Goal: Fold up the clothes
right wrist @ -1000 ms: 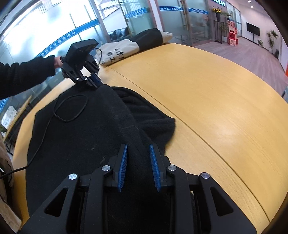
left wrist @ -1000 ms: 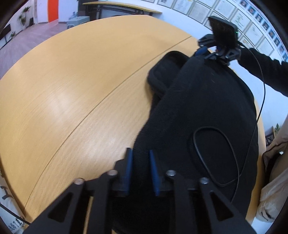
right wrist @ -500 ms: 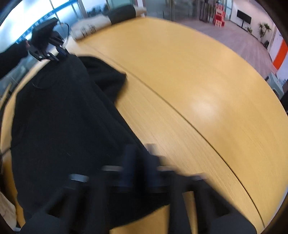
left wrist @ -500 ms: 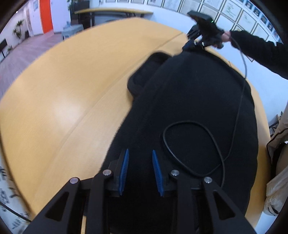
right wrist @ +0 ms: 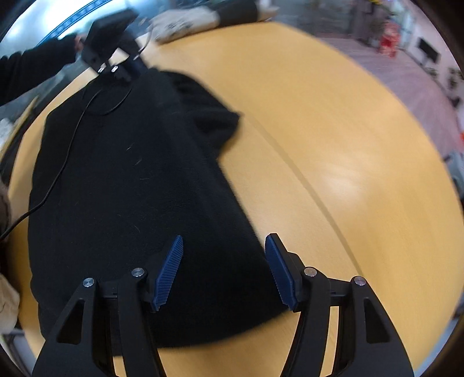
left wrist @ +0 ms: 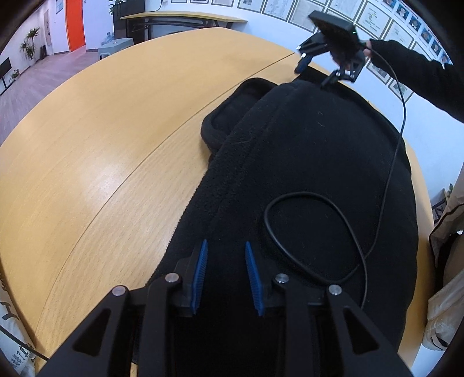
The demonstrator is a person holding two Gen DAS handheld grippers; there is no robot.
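A black fleece garment (left wrist: 304, 174) lies folded lengthwise on the wooden table (left wrist: 101, 145), with a sleeve end (left wrist: 232, 116) sticking out at the far left. My left gripper (left wrist: 226, 269) rests over the near end with its blue pads slightly apart; no fabric shows pinched between them. In the right wrist view the garment (right wrist: 130, 188) fills the left half, and my right gripper (right wrist: 223, 269) hovers wide open above its near edge. The right gripper also shows in the left wrist view (left wrist: 327, 66), lifted above the garment's far end.
A black cable (left wrist: 319, 237) loops over the garment. The table (right wrist: 348, 159) stretches bare to the side of the garment. Beige bags (left wrist: 446, 275) sit past the table's right edge. More bags (right wrist: 185, 17) lie at the far end.
My right gripper has let go of the garment, opened wide and lifted off. My left gripper's pads have opened slightly. The garment now lies flat.
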